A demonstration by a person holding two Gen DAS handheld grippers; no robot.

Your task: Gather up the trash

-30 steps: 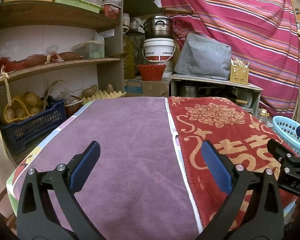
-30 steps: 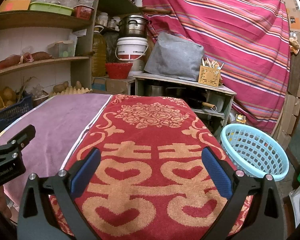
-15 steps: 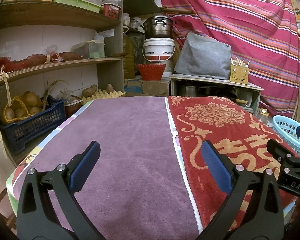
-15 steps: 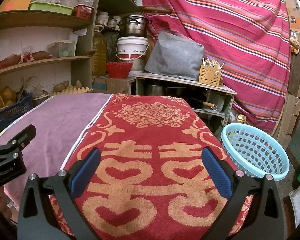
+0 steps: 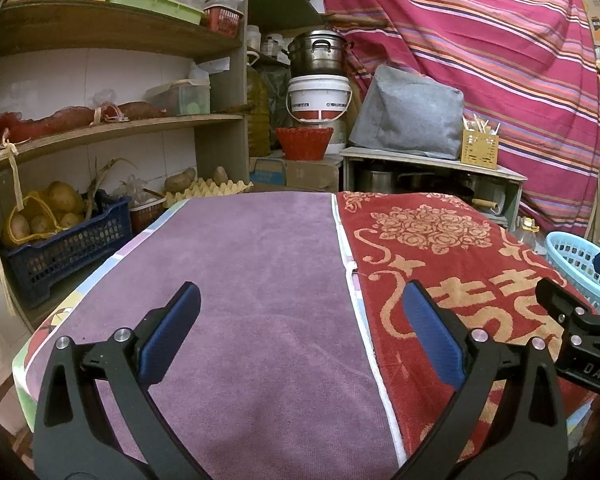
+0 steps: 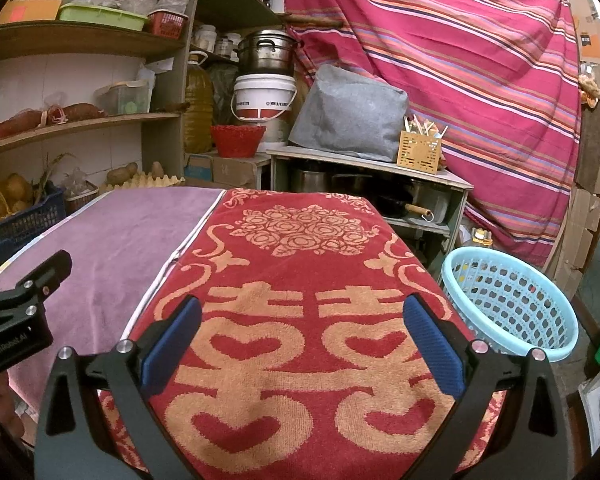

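Note:
My left gripper [image 5: 300, 312] hangs open over the purple towel [image 5: 244, 280], nothing between its blue pads. My right gripper [image 6: 302, 320] is open too, above the red towel [image 6: 300, 264] with gold hearts and roses. A light blue plastic basket [image 6: 512, 304] stands on the floor to the right of the table; it also shows at the right edge of the left wrist view as the basket [image 5: 576, 256]. No trash shows on either towel. Part of the right gripper's body [image 5: 580, 332] appears at the left view's right edge.
Wooden shelves [image 5: 112, 128] with a dark blue crate of potatoes [image 5: 60, 240] line the left side. Behind the table stand a low cabinet [image 6: 380, 184], a white bucket [image 6: 264, 98], a red bowl [image 6: 238, 140] and a grey bag [image 6: 348, 120]. A striped curtain [image 6: 460, 60] hangs at the back.

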